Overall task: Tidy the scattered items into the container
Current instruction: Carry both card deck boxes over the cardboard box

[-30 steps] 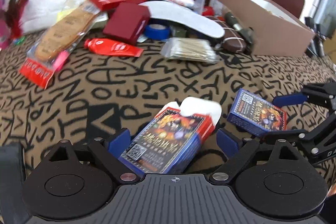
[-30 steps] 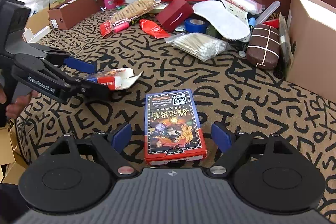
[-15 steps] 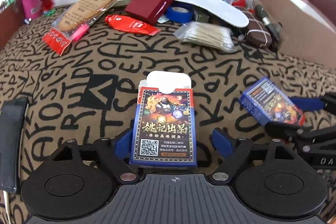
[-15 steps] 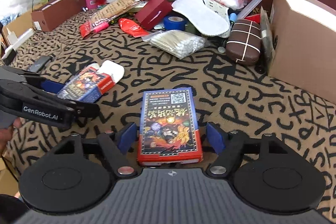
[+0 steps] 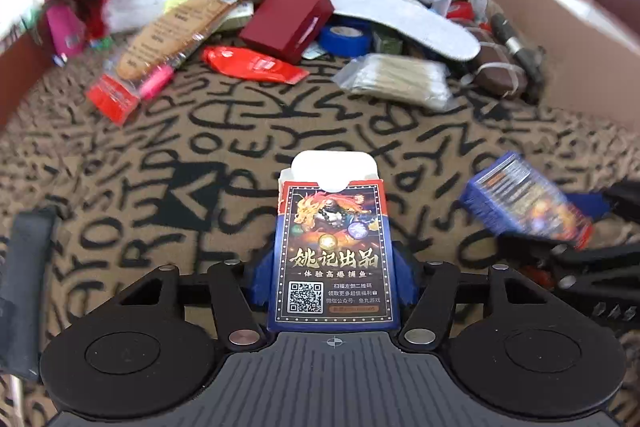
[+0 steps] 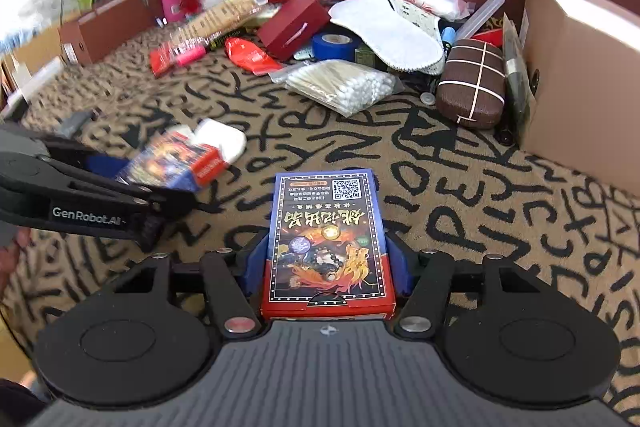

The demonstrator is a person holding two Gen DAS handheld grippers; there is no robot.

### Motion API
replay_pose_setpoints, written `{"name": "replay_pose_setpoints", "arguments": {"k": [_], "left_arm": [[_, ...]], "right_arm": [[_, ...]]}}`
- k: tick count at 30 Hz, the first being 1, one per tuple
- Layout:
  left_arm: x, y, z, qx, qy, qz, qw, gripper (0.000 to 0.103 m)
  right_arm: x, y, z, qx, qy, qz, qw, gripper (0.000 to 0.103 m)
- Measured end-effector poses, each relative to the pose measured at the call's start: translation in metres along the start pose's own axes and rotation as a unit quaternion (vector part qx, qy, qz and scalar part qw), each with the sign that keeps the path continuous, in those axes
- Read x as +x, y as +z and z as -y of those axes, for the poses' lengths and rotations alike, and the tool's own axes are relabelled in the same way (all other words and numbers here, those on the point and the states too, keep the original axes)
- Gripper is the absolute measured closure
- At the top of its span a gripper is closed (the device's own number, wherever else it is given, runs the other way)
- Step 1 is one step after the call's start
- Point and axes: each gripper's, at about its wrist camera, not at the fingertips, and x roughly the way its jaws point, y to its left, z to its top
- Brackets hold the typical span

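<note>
My left gripper [image 5: 332, 267] is shut on a playing-card box with its white flap open [image 5: 334, 247]; it also shows in the right wrist view [image 6: 180, 159]. My right gripper [image 6: 326, 259] is shut on a second, closed card box [image 6: 326, 239], also seen blurred in the left wrist view [image 5: 524, 203]. Both boxes are held just above the letter-patterned brown cloth [image 6: 460, 187]. A cardboard box [image 6: 580, 67] stands at the right, also in the left wrist view [image 5: 560, 39].
Clutter lies at the back: a bag of cotton swabs [image 6: 340, 87], a blue tape roll [image 6: 336, 45], a white insole [image 6: 388, 31], a brown case [image 6: 472, 83], red boxes [image 6: 294, 25], a red pouch [image 6: 248, 55]. A long brown box [image 6: 104, 27] stands at left.
Both grippers have closed onto their card boxes and lifted them slightly. The left box has turned straight between the fingers, and the views are blurred by motion.
</note>
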Motion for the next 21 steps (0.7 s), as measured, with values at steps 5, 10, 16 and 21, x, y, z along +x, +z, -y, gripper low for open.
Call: {"name": "replay_pose_setpoints", "arguments": {"k": [5,10,16,21], "left_arm": [[-0.007,0.008,0.013,-0.004,-0.023,0.008,0.9997,0.042],[-0.020,0.036,0.041,0.013,-0.059,0.041,0.9973,0.042],[-0.037,0.088,0.097,0.057,-0.109,0.096,0.9878,0.042],[-0.038,0.140,0.144,0.075,-0.140,0.127,0.9791,0.042]], "right_arm": [[-0.022,0.003,0.013,0.035,0.019,0.026,0.999,0.038],[-0.050,0.014,0.034,0.054,0.014,0.065,0.996,0.038],[-0.095,0.037,0.072,0.063,-0.019,0.131,0.989,0.038],[-0.127,0.065,0.113,0.063,-0.076,0.181,0.979,0.038]]}}
